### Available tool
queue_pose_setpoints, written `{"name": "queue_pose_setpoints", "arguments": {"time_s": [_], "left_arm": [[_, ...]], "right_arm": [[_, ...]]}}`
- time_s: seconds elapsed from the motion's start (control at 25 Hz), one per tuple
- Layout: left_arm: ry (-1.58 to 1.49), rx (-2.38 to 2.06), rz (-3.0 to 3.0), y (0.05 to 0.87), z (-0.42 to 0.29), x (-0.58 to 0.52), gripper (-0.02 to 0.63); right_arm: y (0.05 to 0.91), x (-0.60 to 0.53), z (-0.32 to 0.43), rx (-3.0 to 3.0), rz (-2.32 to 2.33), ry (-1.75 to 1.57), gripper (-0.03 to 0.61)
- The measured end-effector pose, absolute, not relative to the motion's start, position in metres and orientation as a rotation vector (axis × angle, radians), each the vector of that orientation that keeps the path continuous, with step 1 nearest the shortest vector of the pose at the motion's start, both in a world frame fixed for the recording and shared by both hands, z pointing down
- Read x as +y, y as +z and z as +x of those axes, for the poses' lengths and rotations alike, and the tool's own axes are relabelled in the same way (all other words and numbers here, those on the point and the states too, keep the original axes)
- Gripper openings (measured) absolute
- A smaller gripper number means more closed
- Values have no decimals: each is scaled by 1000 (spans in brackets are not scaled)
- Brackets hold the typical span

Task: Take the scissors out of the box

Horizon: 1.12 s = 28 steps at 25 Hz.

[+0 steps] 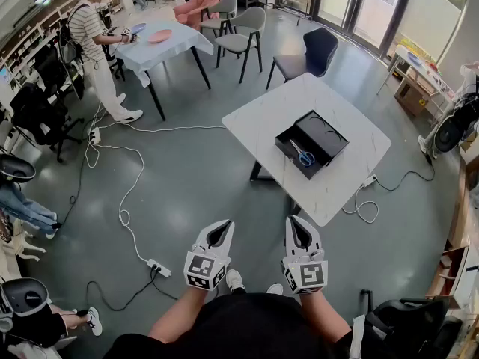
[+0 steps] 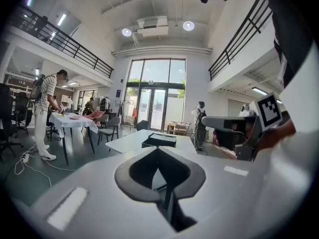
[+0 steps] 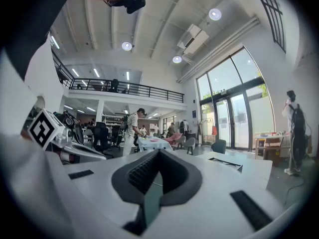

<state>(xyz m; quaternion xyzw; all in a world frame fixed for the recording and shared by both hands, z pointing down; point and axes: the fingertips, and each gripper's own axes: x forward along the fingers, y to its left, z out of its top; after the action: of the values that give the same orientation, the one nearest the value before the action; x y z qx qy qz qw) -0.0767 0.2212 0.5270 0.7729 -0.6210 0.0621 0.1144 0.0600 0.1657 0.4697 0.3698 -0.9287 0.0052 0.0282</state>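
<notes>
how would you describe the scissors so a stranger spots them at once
Find the white table in the middle of the grey floor; an open black box sits on it. The scissors lie inside, their blue handles the only colour against the black.

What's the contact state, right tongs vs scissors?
Apart. Head view: the right tongs, shut, sit close to the person, with open floor between them and the table where the scissors lie in the black box.

Table (image 1: 258, 118): white, stood on grey floor (image 1: 194, 200).
On table: open black box (image 1: 325, 134), lay towards the right side.
On floor: white cable (image 1: 123, 193), power strip (image 1: 159, 268).
</notes>
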Motion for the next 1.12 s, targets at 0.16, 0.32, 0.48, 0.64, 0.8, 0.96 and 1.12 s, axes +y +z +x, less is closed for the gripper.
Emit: {"name": "queue_pose_setpoints", "arguments": {"time_s": [0.16,0.32,0.48,0.64,0.8,0.96,1.12], "left_arm": [[179,-1812,2356,504,-44,212,9],[207,-1825,2326,508,-32,213,9],[206,-1816,2303,515,-23,225,9],[186,-1808,2305,513,-18,228,9],[176,-1799,2300,513,-19,233,9],[107,-1794,2292,504,-28,235,9],[99,-1818,2309,498,-41,236,9]], "right_arm": [[457,154,78,-2889,1134,2,6],[459,156,96,-2870,1135,-21,6],[462,165,106,-2862,1127,-16,6],[458,169,108,-2861,1116,-33,6],[454,177,106,-2884,1109,-23,6],[452,181,98,-2898,1096,5,6],[449,184,87,-2895,1094,-10,6]]}}
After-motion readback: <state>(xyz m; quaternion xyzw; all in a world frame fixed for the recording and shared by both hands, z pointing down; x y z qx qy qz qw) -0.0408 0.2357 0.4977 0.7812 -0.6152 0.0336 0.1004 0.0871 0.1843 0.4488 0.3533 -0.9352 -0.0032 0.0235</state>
